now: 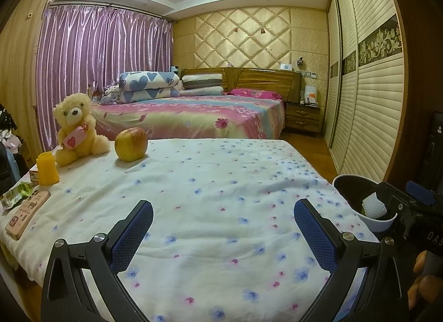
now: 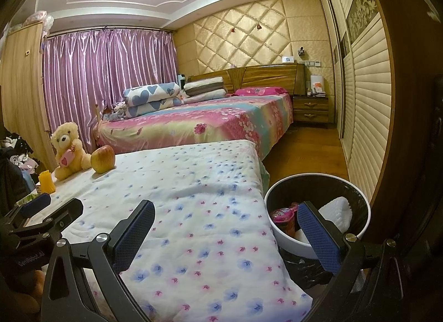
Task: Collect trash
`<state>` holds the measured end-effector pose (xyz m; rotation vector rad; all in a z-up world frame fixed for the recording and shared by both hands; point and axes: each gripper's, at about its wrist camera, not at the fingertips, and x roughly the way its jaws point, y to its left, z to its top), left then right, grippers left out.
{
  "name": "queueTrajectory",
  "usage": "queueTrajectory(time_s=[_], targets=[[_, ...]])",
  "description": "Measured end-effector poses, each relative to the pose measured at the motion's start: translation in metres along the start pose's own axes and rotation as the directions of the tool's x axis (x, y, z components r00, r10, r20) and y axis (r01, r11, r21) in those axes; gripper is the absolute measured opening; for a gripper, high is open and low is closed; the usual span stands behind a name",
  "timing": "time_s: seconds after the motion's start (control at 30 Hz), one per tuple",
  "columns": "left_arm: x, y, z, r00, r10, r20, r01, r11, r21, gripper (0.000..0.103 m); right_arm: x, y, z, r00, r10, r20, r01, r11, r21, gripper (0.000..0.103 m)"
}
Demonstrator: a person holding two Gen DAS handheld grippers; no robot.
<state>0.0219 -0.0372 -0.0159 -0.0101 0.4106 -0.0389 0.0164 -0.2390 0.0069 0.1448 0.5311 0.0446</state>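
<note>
Nearest to us, the left gripper [image 1: 223,228] hangs just above the flowered cloth [image 1: 221,183], jaws spread wide with nothing between them. The right gripper [image 2: 225,228] is the same — wide apart and empty — with one finger over the cloth's right edge and the other in front of the trash bin [image 2: 362,205]. We take this as a resting pose between pickups, both tools kept low and ready.

The bin stands on the floor just beside the cloth's right edge, close enough that a drop needs little travel. Inside it we see a white crumpled piece [image 2: 336,212] and a pink wrapper [image 2: 283,215], so part of the collecting looks done.

On the cloth's left edge lie a pink phone case [image 1: 27,211] and, just beyond it, a green packet [image 1: 16,196] — probably the remaining trash, though it is cut off at the frame's rim and we cannot be sure. Next along that edge stands a yellow ribbed cup [image 1: 47,168], then a teddy bear [image 1: 76,128] and an apple [image 1: 131,144] side by side at the far left corner; these look like keepers rather than litter.

Beyond the cloth's far edge stands the bed [image 1: 193,117].
</note>
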Motion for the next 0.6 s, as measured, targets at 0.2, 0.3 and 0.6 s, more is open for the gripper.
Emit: queueTrajectory(time_s=[0.2,0.3,0.6], targets=[[0.001,0.001,0.000,1.000,-0.004,-0.003,0.004,1.000,-0.001,0.102,0.002,0.000,-0.001,1.000,0.000,-0.007,0.000,1.000,0.007,0.103],[0.001,0.002,0.000,1.000,-0.005,-0.002,0.005,1.000,-0.002,0.102,0.004,0.000,-0.001,1.000,0.000,-0.013,0.000,1.000,0.011,0.103],[0.001,0.003,-0.001,1.000,-0.022,0.002,0.022,1.000,0.020,0.102,0.012,0.002,0.000,0.999,0.007,-0.036,-0.006,1.000,0.020,0.103]])
